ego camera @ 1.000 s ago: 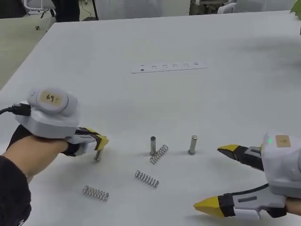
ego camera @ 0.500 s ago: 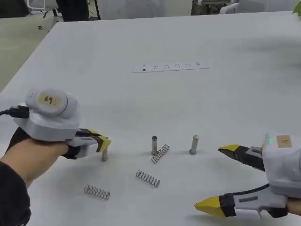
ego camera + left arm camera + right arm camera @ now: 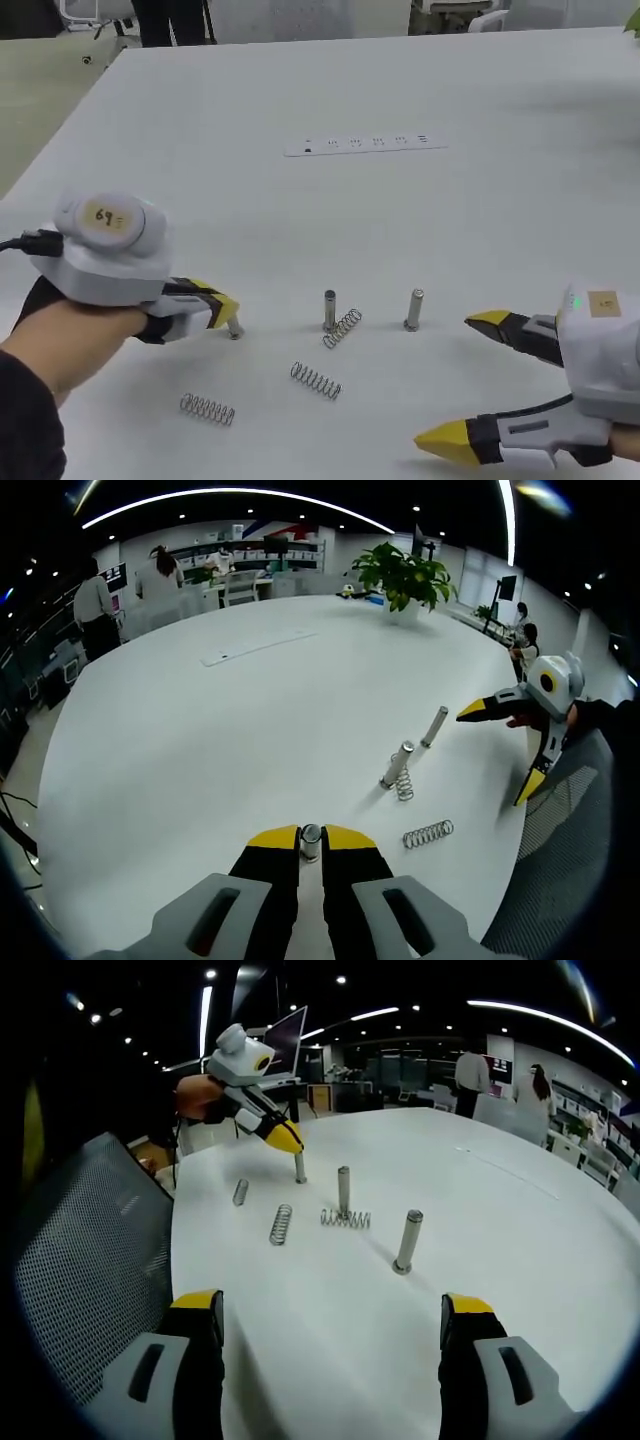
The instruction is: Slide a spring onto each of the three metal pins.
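My left gripper [image 3: 226, 306] [image 3: 311, 837] is shut on the top of a short metal pin [image 3: 234, 328] [image 3: 311, 842] whose foot is at the white table. Two more pins stand upright to its right: the middle pin [image 3: 330, 310] [image 3: 343, 1190] and the right pin [image 3: 414, 309] [image 3: 407, 1241]. One spring [image 3: 342, 328] [image 3: 345, 1219] lies against the middle pin. A second spring [image 3: 315, 380] [image 3: 280, 1224] lies nearer me. The third spring [image 3: 207, 409] [image 3: 240, 1192] lies below the left gripper. My right gripper [image 3: 465, 378] [image 3: 331, 1307] hovers open at the lower right, holding nothing.
A white power strip [image 3: 365, 144] [image 3: 258, 647] lies flat farther back on the table [image 3: 480, 200]. People stand beyond the table's far edge. A potted plant [image 3: 405, 578] sits at the far side.
My left gripper has carried its pin a little to the right, toward the middle pin. The right gripper and the springs have stayed put.
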The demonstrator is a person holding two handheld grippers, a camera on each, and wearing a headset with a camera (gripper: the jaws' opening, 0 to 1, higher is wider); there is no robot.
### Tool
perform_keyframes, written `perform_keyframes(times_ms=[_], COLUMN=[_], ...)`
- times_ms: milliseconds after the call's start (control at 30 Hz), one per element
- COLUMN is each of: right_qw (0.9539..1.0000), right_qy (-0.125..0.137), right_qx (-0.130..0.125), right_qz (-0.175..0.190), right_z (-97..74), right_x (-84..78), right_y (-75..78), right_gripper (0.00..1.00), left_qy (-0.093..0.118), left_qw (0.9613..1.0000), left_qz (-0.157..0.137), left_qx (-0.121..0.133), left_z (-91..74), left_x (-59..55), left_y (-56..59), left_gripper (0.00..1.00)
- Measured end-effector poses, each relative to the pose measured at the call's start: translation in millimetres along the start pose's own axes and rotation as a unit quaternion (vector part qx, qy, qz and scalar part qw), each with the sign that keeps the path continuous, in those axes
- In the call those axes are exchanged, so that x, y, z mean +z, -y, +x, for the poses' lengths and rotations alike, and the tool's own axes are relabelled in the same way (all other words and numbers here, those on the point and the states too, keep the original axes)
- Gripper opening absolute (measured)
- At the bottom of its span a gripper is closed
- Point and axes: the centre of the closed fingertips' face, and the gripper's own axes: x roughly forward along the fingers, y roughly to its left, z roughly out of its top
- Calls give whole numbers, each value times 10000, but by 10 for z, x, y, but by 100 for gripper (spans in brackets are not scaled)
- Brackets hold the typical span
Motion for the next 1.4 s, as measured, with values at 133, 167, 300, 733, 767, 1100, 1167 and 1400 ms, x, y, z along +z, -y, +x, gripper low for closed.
perform_keyframes(times_ms=[133,167,300,733,767,1100,1167,1400], right_qw=[10000,10000,10000,10000,10000,10000,10000,10000], right_qy=[-1,-2,0,-11,-10,-10,-16,-27], right_qx=[2,1,1,2,2,0,0,2], right_qz=[-5,-11,-13,-24,-19,-19,-20,-22], right_z=[0,0,-3,-1,-1,0,0,-2], right_x=[3,3,5,7,7,4,3,-3], right_y=[-1,-1,0,1,3,5,4,3], right_gripper=[89,89,89,89,88,88,88,88], left_qy=[6,4,38,103,107,230,295,285], left_qw=[10000,10000,10000,9999,9999,9997,9995,9994], left_qz=[14,12,17,75,70,-41,-102,-166], left_qx=[-9,-7,-4,-27,-30,-43,-81,-80], left_z=[9,11,15,18,18,-26,-39,-87], left_x=[8,10,17,27,30,58,67,13], left_y=[5,3,9,31,30,47,58,52], left_gripper=[0,0,0,7,7,14,17,19])
